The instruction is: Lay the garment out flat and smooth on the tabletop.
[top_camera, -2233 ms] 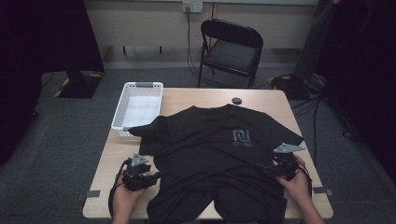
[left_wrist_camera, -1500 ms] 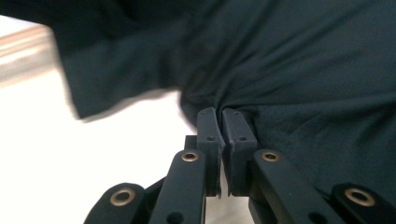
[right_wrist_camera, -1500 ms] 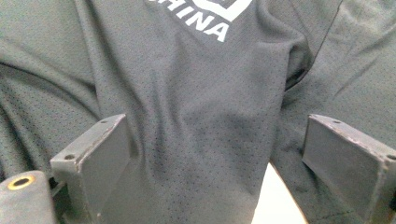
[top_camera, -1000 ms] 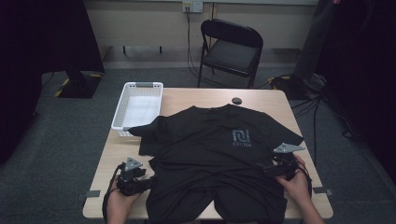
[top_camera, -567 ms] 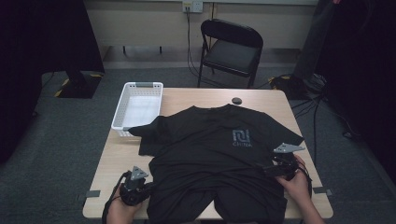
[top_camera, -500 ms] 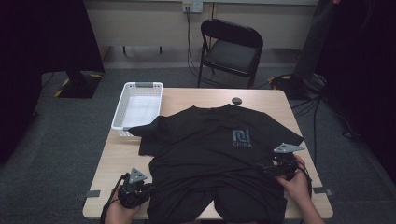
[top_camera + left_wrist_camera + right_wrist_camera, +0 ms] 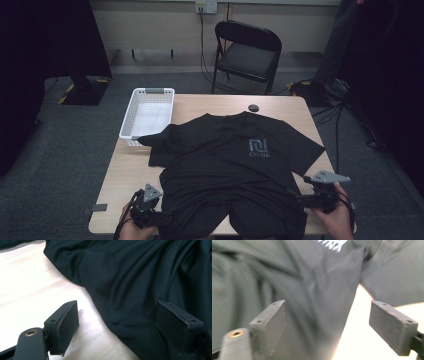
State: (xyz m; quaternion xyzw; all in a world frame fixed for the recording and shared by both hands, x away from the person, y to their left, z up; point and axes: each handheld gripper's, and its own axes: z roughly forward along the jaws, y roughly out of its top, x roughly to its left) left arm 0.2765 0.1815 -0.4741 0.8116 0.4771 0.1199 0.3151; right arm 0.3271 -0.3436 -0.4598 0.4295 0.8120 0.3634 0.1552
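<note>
A black T-shirt (image 7: 235,170) with a grey chest logo lies face up on the wooden table (image 7: 130,175), its hem at the near edge. My left gripper (image 7: 167,218) sits low at the shirt's near left corner. In the left gripper view its jaws (image 7: 116,307) have just been opening and stand apart, with the shirt's side edge (image 7: 130,290) lying loose between them. My right gripper (image 7: 300,199) is at the shirt's near right side. Its jaws (image 7: 327,305) have just been closing a little but stay wide, astride the shirt's right edge (image 7: 317,290) without pressing it.
A white plastic basket (image 7: 147,112) stands at the table's left, with the shirt's left sleeve touching its near end. A small black round object (image 7: 253,107) lies near the far edge. A black folding chair (image 7: 247,55) stands behind the table. Cables lie on the floor at right.
My left gripper slid toward the near table edge and its jaws opened. My right gripper shifted right and toward the near edge.
</note>
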